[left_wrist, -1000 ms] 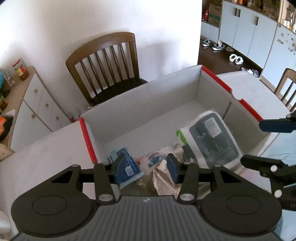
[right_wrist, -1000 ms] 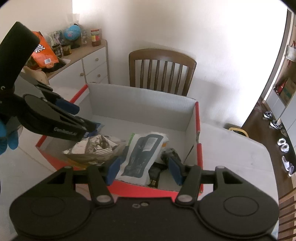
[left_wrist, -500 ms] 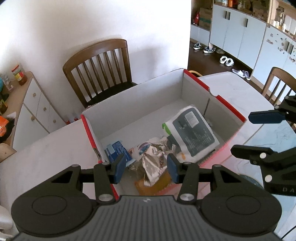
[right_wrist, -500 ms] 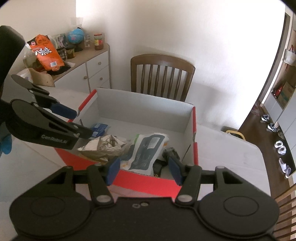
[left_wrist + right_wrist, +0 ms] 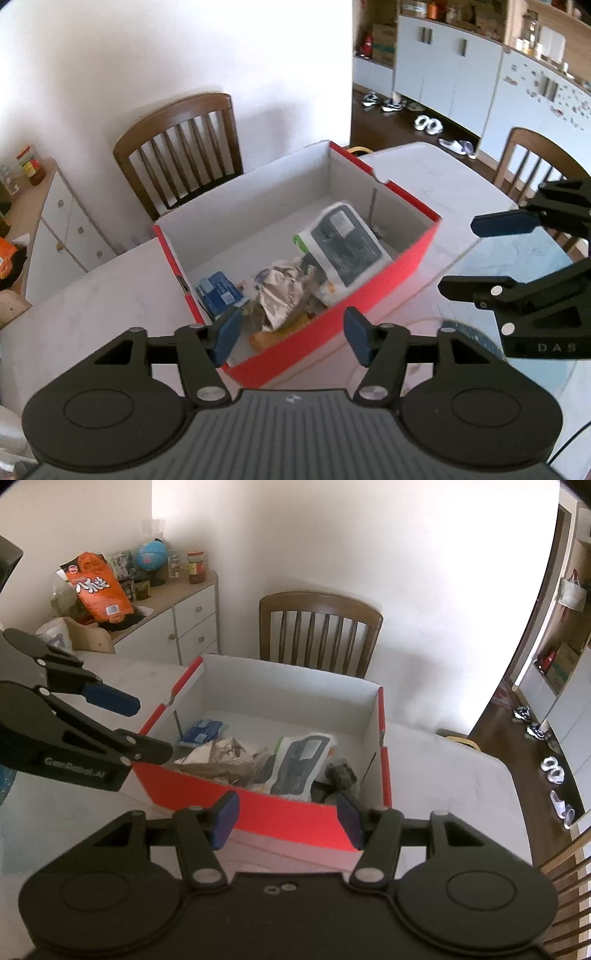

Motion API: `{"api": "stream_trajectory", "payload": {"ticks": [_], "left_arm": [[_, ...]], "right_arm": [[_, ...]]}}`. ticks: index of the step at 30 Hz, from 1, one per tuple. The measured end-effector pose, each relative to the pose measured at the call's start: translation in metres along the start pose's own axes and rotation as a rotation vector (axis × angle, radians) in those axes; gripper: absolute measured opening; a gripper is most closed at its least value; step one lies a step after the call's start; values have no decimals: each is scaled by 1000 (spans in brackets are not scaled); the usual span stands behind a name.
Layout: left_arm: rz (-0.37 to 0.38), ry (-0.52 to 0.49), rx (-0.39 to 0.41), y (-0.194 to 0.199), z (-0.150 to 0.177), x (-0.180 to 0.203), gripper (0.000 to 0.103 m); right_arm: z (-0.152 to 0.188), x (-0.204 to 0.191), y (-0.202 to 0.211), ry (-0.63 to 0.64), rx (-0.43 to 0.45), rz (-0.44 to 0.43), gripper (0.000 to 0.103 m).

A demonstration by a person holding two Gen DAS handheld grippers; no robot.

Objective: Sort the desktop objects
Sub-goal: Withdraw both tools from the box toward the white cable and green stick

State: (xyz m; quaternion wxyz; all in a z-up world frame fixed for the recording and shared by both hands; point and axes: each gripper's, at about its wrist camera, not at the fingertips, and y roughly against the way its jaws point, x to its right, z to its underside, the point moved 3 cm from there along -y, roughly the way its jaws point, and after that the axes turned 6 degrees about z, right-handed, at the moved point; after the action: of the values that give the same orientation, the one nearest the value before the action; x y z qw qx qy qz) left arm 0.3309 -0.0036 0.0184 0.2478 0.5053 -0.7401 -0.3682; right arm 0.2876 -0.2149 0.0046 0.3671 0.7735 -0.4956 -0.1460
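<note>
Left gripper (image 5: 291, 334): jaws opening, nothing between the blue pads; it hangs over the near left corner of the box.
Right gripper (image 5: 287, 819): jaws apart and empty, poised before the box's red front wall.
Box (image 5: 384, 284): red outside, white inside, lid off, standing on the white table (image 5: 92, 306).
Box contents: a blue packet (image 5: 218, 295) at the left end, a crumpled foil bag (image 5: 284, 291) in the middle, and a white pouch with a dark panel (image 5: 343, 247) leaning toward the right.
Only in right wrist view: a black object (image 5: 340, 775) lying in the box right of the pouch; a sideboard (image 5: 173, 616) bearing an orange bag (image 5: 98, 587) and a globe (image 5: 151, 555).
Only in left wrist view: a row of pale cupboards (image 5: 461, 70) with shoes (image 5: 428, 123) on the dark floor, and a blue mat (image 5: 524, 280) on the table under the right gripper.
Both views: a brown slatted chair (image 5: 319, 631) behind the box.
</note>
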Motion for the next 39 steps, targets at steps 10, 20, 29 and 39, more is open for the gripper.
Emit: {"api": "stream_trajectory", "payload": {"ticks": [10, 20, 29, 39], "left_arm": [[51, -53, -9, 14, 34, 24, 67], [96, -62, -7, 22, 69, 37, 82], [107, -47, -1, 21, 102, 51, 100], [87, -24, 37, 14, 134, 63, 103]], "right_arm": [[34, -9, 20, -2, -10, 9, 67], [74, -22, 32, -15, -32, 22, 76], [114, -30, 31, -65, -71, 33, 82], [146, -42, 24, -105, -101, 63, 82]]}}
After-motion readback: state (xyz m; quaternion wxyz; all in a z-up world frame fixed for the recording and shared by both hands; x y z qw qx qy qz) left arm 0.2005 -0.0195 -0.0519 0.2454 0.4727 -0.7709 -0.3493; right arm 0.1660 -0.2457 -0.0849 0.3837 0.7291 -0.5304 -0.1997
